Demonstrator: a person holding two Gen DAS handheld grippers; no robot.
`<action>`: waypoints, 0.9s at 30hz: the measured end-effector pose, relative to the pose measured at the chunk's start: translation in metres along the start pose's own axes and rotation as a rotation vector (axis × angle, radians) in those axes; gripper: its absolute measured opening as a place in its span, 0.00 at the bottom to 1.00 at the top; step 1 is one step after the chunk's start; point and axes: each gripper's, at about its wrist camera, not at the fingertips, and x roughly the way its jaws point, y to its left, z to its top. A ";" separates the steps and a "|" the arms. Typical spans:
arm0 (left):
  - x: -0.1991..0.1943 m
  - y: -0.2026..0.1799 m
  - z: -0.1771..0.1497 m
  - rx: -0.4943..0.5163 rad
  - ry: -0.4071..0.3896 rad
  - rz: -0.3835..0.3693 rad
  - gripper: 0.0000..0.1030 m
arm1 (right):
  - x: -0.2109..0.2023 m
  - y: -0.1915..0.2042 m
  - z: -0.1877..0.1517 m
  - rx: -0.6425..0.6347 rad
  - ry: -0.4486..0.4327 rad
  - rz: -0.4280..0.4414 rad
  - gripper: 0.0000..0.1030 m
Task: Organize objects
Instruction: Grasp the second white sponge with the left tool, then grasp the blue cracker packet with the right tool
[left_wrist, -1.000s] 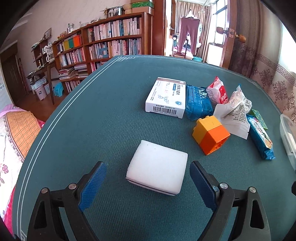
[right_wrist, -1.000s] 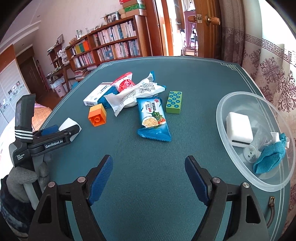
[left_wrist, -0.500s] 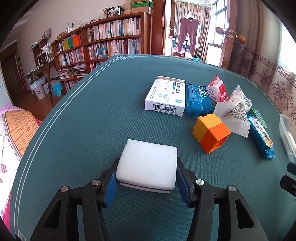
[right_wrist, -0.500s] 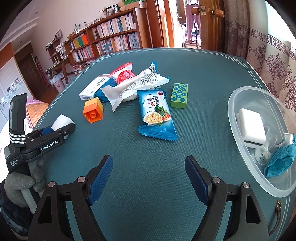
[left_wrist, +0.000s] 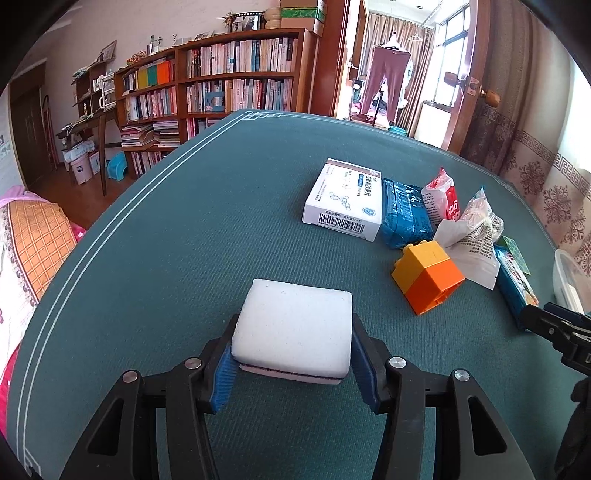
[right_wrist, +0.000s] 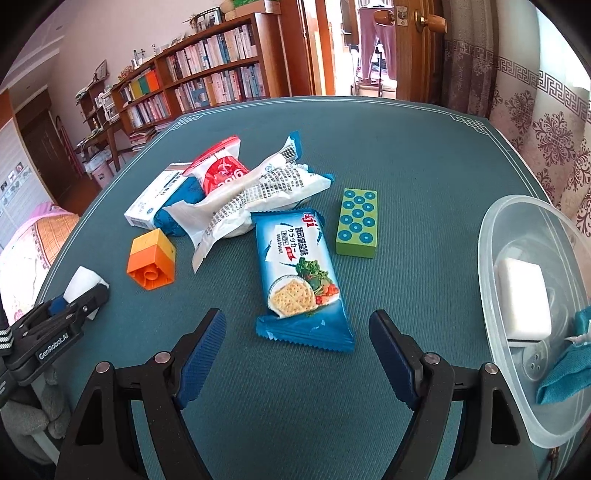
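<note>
Green cloth table (left_wrist: 192, 258), bookshelves (left_wrist: 221, 81) behind, left gripper (left_wrist: 291, 358) fingers grasping white sponge (left_wrist: 293, 325), right gripper (right_wrist: 297, 354) fingers released

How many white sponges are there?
2. One white sponge sits on the table between the left gripper's pads. The other white sponge lies in the clear bowl. More could hide under the wrappers.

White sponge (left_wrist: 291, 328), orange-and-yellow block (left_wrist: 426, 281), green block with blue dots (right_wrist: 357, 222)
</note>
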 end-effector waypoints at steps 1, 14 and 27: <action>0.000 0.000 0.000 0.000 0.000 0.000 0.55 | 0.004 0.000 0.002 -0.002 0.003 -0.009 0.79; 0.000 0.002 0.000 -0.005 -0.002 -0.002 0.55 | 0.031 0.012 0.015 -0.046 0.013 -0.049 0.79; 0.000 0.003 0.000 -0.007 -0.002 -0.002 0.55 | 0.018 0.015 -0.003 -0.067 -0.024 -0.069 0.46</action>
